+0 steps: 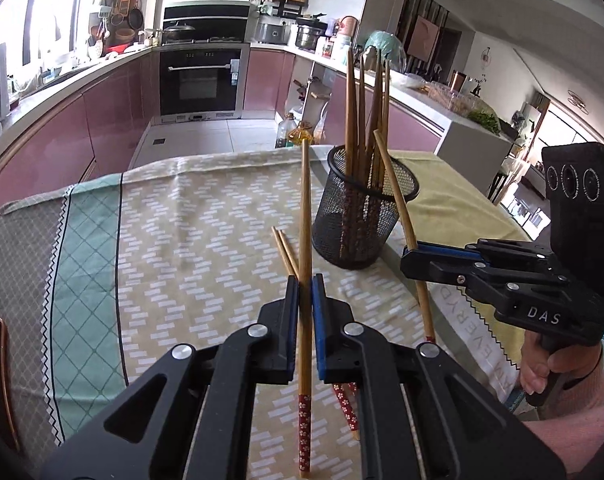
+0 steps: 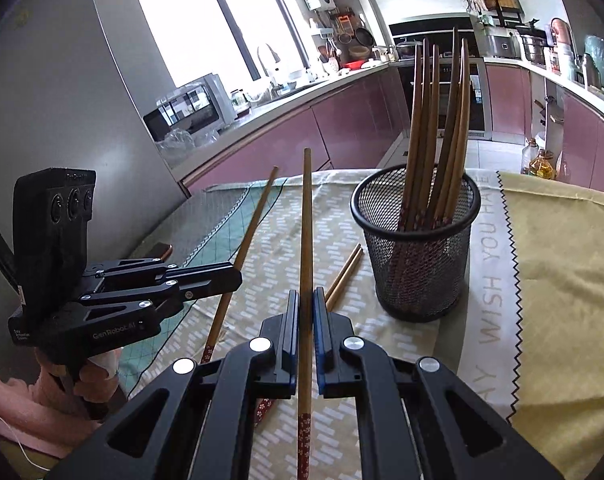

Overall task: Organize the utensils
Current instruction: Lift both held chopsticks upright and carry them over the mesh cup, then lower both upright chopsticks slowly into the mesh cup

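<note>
Two tools each clamped on one slim wooden chopstick, round black mesh cup (image 1: 359, 216).

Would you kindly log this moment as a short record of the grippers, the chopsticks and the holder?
left gripper: shut on one chopstick, thin end pointing forward and up
right gripper: shut on another chopstick, thin end pointing forward and up
holder: black mesh cup, upright on the tablecloth
in holder: several chopsticks, thin ends up
loose pair: lying on the cloth, near the holder
task state: both held chopsticks still outside the holder
</note>
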Tool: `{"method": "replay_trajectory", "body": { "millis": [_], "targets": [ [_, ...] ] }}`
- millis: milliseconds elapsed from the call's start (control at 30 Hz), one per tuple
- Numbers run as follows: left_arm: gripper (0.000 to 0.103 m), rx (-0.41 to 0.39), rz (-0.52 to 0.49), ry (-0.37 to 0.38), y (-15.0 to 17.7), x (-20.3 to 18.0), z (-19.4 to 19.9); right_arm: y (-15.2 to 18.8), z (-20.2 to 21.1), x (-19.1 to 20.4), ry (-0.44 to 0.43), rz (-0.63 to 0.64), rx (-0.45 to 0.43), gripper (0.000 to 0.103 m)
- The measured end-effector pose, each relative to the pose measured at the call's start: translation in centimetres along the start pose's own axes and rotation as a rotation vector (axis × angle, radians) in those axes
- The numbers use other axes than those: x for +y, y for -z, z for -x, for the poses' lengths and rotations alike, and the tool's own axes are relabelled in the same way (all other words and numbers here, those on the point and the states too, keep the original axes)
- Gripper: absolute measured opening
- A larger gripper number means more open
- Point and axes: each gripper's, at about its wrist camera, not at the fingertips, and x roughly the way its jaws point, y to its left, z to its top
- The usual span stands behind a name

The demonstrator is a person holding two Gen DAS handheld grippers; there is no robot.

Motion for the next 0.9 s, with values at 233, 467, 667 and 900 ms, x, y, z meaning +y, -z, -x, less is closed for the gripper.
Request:
{"method": "replay_trajectory", "body": {
  "millis": [233,467,667,900],
  "targets": [
    [0.008,-0.041,0.003,0.026,-0.8,0.0,1.5,-0.6,1.1,-0.2,0.002,-0.001,-0.034,0.006],
    [0.008,-0.062,0.009,0.044,-1.1,-0.1,2.5,-0.6,1.8,-0.2,0.002,-0.004,-0.05,0.006],
    [0.008,-0.083,0.011,0.057,-1.2,-0.2,3.2,-0.7,2.3,0.0,0.001,-0.002,-0.066,0.006],
    [0.008,-0.101,0.009,0.066,-1.5,-0.4,3.8,-1.0,2.9,0.2,-0.006,0.001,-0.083,0.006]
  ]
}}
